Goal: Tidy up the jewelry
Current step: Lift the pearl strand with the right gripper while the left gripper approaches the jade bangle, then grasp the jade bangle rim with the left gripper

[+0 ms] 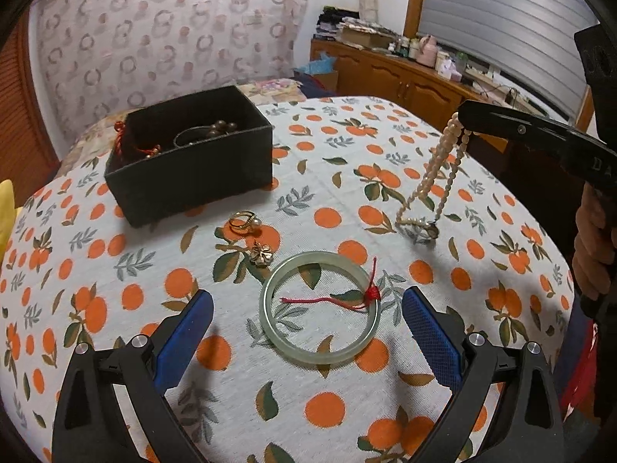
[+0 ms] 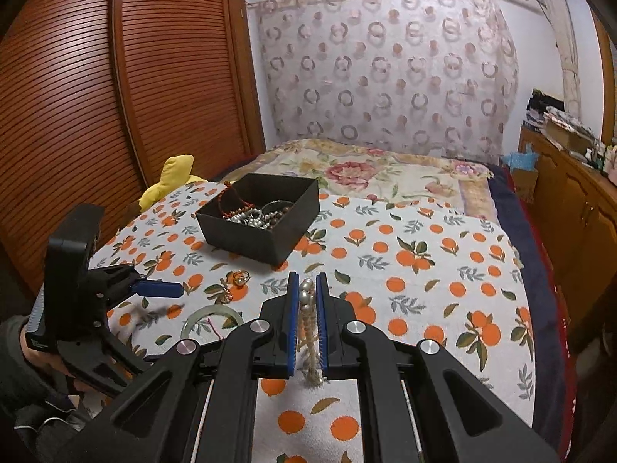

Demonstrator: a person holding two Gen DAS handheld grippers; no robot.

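Nearest the left wrist camera, a pale green bangle point(image 1: 320, 310) with a red knotted cord point(image 1: 347, 297) lies flat on the orange-print cloth point(image 1: 385, 405), framed by the left gripper point(image 1: 307, 326), whose blue pads stand wide apart on either side without touching it. Beyond it sit a gold ring with a pearl point(image 1: 245, 223) and a small flower-shaped piece point(image 1: 262, 253), just beside each other. Farther back, the black box point(image 1: 193, 162) holds dark brown beads point(image 1: 219, 127), a thin hoop and a red cord point(image 1: 123, 135) draped over its near-left corner. From the right wrist, that same box also reveals silvery beads point(image 2: 246, 218) piled inside, which the left view hides behind the wall. The right gripper point(image 2: 307, 289) is nearly closed, its narrow jaws pinching a pearl necklace point(image 2: 306, 301). Only the left view shows how that necklace hangs: strands drop from the fingertips, and the lowest loop and clasp point(image 1: 432, 231) rest on the cloth, to the right of the bangle and well apart from the box. A hand point(image 1: 594, 247) grips the right tool's handle.
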